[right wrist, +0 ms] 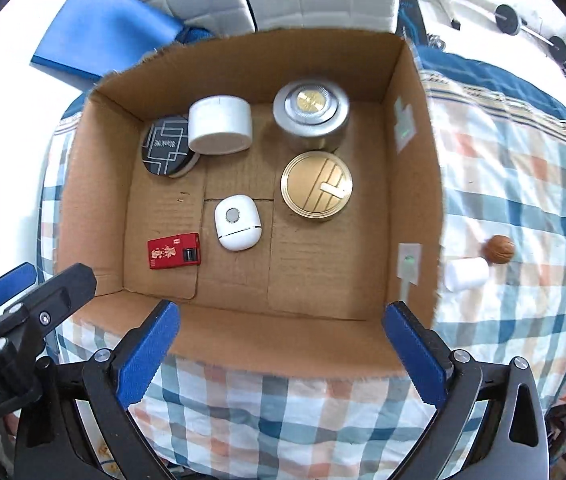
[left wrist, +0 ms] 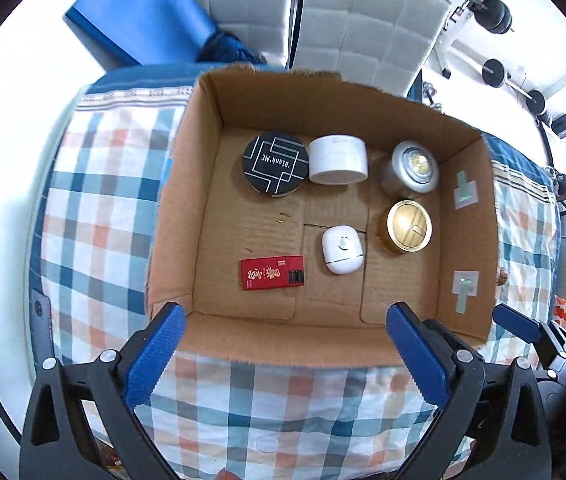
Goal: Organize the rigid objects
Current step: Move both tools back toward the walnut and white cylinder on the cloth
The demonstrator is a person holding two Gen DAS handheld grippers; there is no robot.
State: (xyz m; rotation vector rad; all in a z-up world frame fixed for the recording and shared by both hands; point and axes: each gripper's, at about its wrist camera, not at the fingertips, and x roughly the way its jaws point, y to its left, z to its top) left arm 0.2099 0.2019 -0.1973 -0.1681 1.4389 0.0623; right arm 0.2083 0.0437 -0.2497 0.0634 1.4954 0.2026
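Six rigid items are seen inside the open brown cardboard box (right wrist: 411, 184); both the left gripper (left wrist: 283, 344) and right gripper (right wrist: 279, 344) are spread wide, nothing held.

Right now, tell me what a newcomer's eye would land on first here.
The open cardboard box on the checked cloth, holding six items; brightest are the gold tin by the right wall and the red pack near the front left. Outside, right of the box, lie a white cylinder and a brown ball.
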